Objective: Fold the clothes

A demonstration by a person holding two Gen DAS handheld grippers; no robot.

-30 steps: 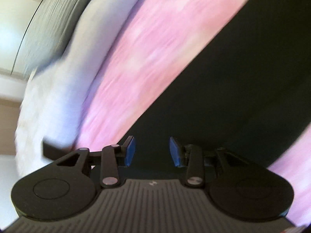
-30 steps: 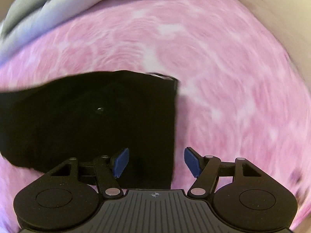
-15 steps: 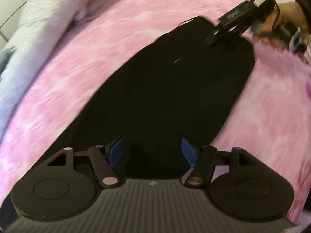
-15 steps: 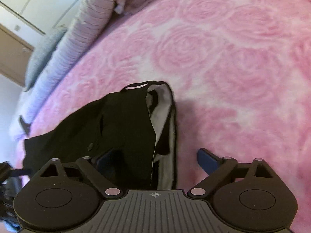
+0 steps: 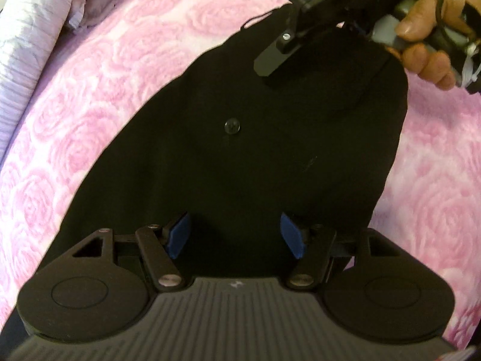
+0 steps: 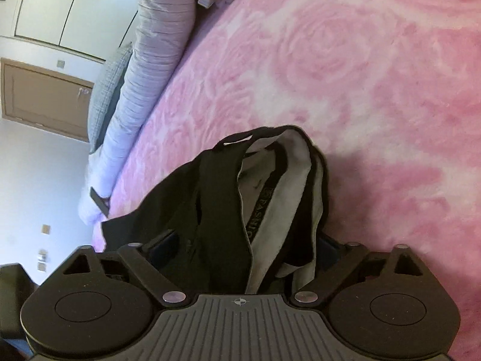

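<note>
- Left tongs – blue pads spread apart, nothing pinched; they hover over the near end of the black garment, pointing steeply down at it.
- Right tongs – jaws closing, with the bunched waistband end of the garment between them; fabric fills the gap, but both pads are mostly hidden by cloth, so whether they already press on it can't be told.
- In the left wrist view the right tongs show at the far end of the garment, gripped by the person's right hand; one black finger angles down onto the cloth.
- Black garment lies lengthwise on the bed, spread mostly flat on the pink rose-pattern blanket; a small black button shows near its middle.
- At the right tongs' end the waistband gapes open – light grey lining and a black strip with lettering are visible inside.
- Pale striped bedding roll runs along the far edge of the bed, with a grey checked pillow just beside it.
- Brown door and white wall lie beyond the bed in the right wrist view.
</note>
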